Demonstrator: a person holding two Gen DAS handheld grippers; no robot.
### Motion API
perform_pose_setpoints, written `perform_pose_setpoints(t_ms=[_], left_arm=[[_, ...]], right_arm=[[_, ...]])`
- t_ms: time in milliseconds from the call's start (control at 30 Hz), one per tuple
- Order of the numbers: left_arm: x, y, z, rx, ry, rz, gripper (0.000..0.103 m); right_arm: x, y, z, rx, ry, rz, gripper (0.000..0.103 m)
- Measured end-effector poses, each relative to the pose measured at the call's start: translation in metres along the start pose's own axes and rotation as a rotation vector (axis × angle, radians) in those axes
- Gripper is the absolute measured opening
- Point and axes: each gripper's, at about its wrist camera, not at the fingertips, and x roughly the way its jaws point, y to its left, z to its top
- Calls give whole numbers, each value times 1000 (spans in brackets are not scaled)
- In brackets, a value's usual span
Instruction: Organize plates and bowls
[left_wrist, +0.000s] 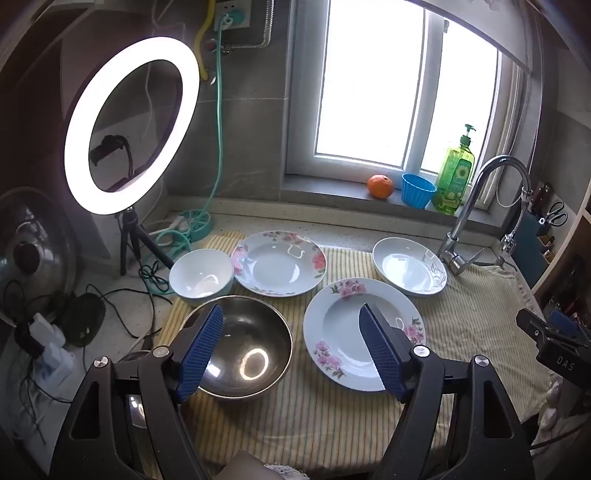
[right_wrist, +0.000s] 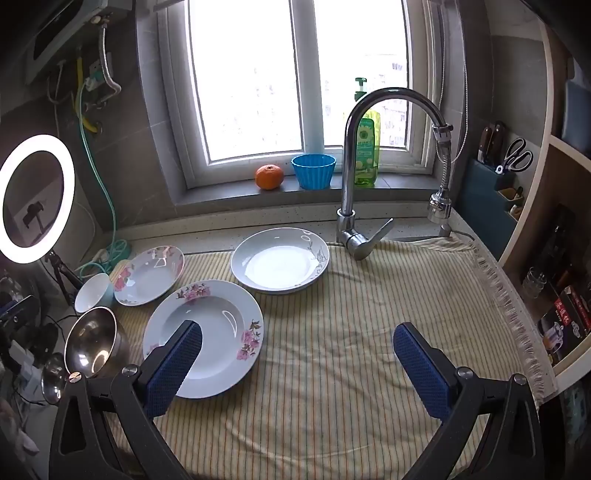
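Note:
Five dishes lie on a striped cloth (left_wrist: 325, 413) (right_wrist: 351, 332). A steel bowl (left_wrist: 255, 343) (right_wrist: 92, 343) sits at the near left, with a white bowl (left_wrist: 201, 277) (right_wrist: 92, 291) behind it. A pink-flowered plate (left_wrist: 354, 332) (right_wrist: 218, 332) is near the middle. Another flowered plate (left_wrist: 279, 264) (right_wrist: 149, 273) lies at the back. A white plate with a grey pattern (left_wrist: 408, 266) (right_wrist: 279, 260) lies by the faucet. My left gripper (left_wrist: 291, 325) hovers open above the steel bowl and the near plate. My right gripper (right_wrist: 297, 332) is open over the cloth, its left finger above the near plate's rim.
A lit ring light (left_wrist: 129, 125) (right_wrist: 35, 199) on a tripod stands at the left among cables. A chrome faucet (left_wrist: 476, 206) (right_wrist: 354, 166) rises at the back right. On the window sill are an orange (left_wrist: 379, 186) (right_wrist: 269, 177), a blue cup (left_wrist: 417, 190) (right_wrist: 314, 170) and a green soap bottle (left_wrist: 454, 173).

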Motion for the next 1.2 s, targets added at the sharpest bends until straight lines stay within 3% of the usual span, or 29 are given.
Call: perform_pose_setpoints(t_ms=[1200], left_arm=[[-1, -6, 3, 26, -2, 4, 76]], right_arm=[[-8, -7, -1, 9, -19, -65, 103]])
